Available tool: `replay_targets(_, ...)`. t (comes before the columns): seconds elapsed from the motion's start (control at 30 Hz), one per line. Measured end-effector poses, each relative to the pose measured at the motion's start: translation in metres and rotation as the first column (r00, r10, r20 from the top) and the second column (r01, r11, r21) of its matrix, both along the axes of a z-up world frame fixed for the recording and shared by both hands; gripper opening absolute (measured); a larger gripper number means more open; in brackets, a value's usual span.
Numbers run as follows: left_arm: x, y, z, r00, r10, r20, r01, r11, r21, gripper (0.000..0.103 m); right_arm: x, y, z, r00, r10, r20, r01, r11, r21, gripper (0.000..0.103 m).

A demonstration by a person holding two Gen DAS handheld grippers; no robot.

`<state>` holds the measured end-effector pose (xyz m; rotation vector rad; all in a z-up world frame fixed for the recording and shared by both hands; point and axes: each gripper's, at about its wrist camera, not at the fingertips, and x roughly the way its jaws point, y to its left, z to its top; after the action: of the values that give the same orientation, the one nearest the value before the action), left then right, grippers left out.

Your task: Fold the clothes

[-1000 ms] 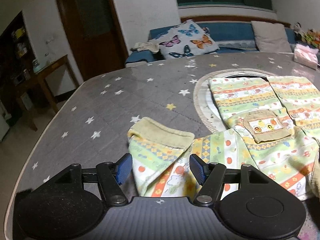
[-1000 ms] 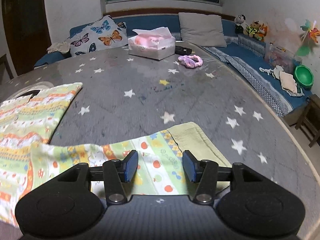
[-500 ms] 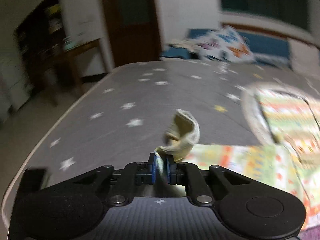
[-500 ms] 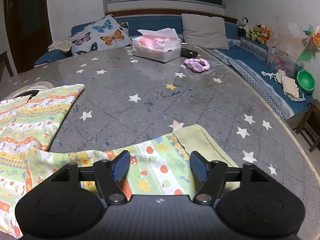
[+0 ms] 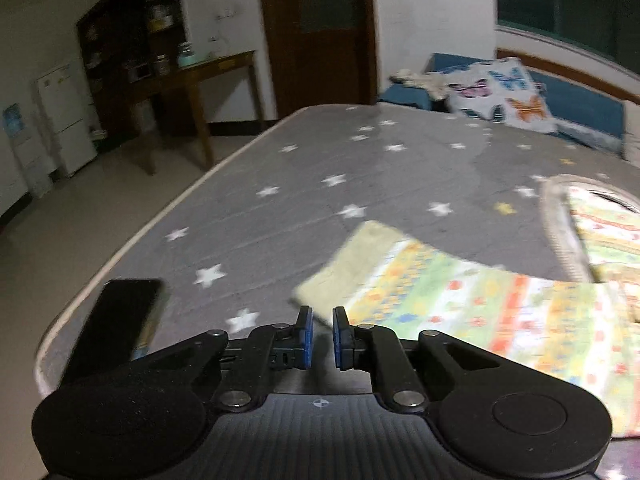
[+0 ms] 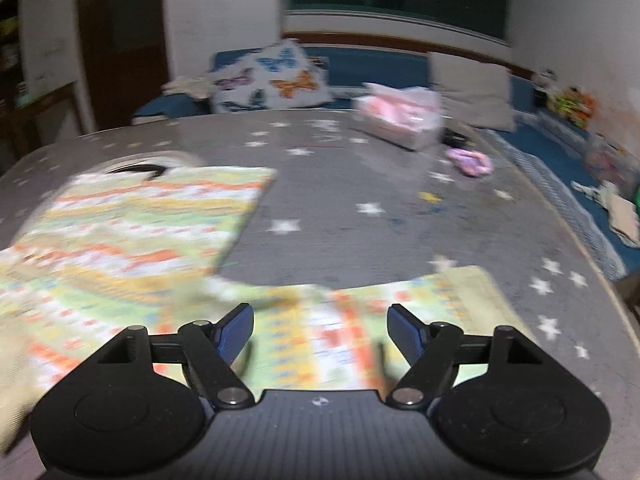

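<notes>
A child's patterned green, yellow and orange garment lies on the grey star-print table. In the left wrist view its left sleeve (image 5: 452, 292) lies flat, pale green cuff (image 5: 352, 260) pointing left. My left gripper (image 5: 319, 336) hovers by the cuff's near corner, pads a narrow gap apart, holding nothing. In the right wrist view the garment body (image 6: 132, 232) lies at left and the right sleeve (image 6: 360, 320) runs right to its cuff (image 6: 476, 292). My right gripper (image 6: 320, 332) is wide open over that sleeve.
A dark phone (image 5: 116, 320) lies at the table's near left corner (image 5: 60, 324). A pink tissue pack (image 6: 400, 120) and a purple scrunchie (image 6: 470, 162) sit at the far right. A blue sofa with a butterfly pillow (image 6: 272, 80) lies behind. A wooden side table (image 5: 200, 80) stands left.
My left gripper had pinched the left cuff and lifted it; it has let go and the sleeve now lies flat, pulled out leftward. My right gripper opened wider and rose, both views swinging.
</notes>
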<state>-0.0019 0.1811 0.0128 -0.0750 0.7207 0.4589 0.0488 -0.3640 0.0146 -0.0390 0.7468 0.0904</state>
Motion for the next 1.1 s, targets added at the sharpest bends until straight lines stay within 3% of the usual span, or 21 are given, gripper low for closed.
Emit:
replay_targets(0.07,0.003,-0.013,0.004,0.998,-0.061,0.007,0.061,0.998,-0.017,0.030,-0.005,0.020,0.004,0.998,0.066,0.004,-0.066,0.998,-0.006,0.078)
replay_targets(0.1,0.005,-0.020,0.006,0.996,-0.091,0.011,0.091,0.996,-0.022,0.050,-0.007,0.027,0.005,0.996,0.091,0.005,-0.091,0.996,-0.009,0.079)
replay_targets(0.2,0.011,-0.053,0.008,0.979,-0.201,0.020,0.202,0.979,-0.003,0.057,-0.008,0.049,0.007,0.986,0.165,0.006,-0.165,0.986,-0.010,0.081)
replay_targets(0.33,0.022,-0.092,0.007,0.950,-0.312,0.025,0.312,0.950,-0.008,0.077,-0.008,0.077,0.003,0.971,0.240,-0.001,-0.240,0.971,-0.019,0.081)
replay_targets(0.5,0.034,-0.140,0.003,0.894,-0.447,0.015,0.447,0.895,0.006,0.083,-0.009,0.098,-0.009,0.956,0.293,-0.032,-0.294,0.956,-0.025,0.081)
replay_targets(0.63,0.038,-0.174,-0.006,0.844,-0.536,-0.007,0.535,0.843,0.051,0.083,-0.019,0.107,-0.016,0.943,0.330,-0.042,-0.332,0.939,-0.087,0.081)
replay_targets(0.77,0.036,-0.198,-0.016,0.803,-0.595,-0.038,0.595,0.797,0.104,0.083,-0.031,0.113,-0.003,0.931,0.365,-0.008,-0.365,0.928,-0.078,0.079)
replay_targets(0.87,0.030,-0.208,-0.023,0.775,-0.630,-0.051,0.629,0.764,0.143,0.083,-0.039,0.124,0.009,0.902,0.431,0.004,-0.431,0.902,-0.039,0.072)
replay_targets(1.1,0.031,-0.198,-0.015,0.797,-0.603,-0.010,0.602,0.794,0.090,0.083,-0.059,0.166,0.005,0.795,0.606,-0.022,-0.606,0.795,0.001,0.057)
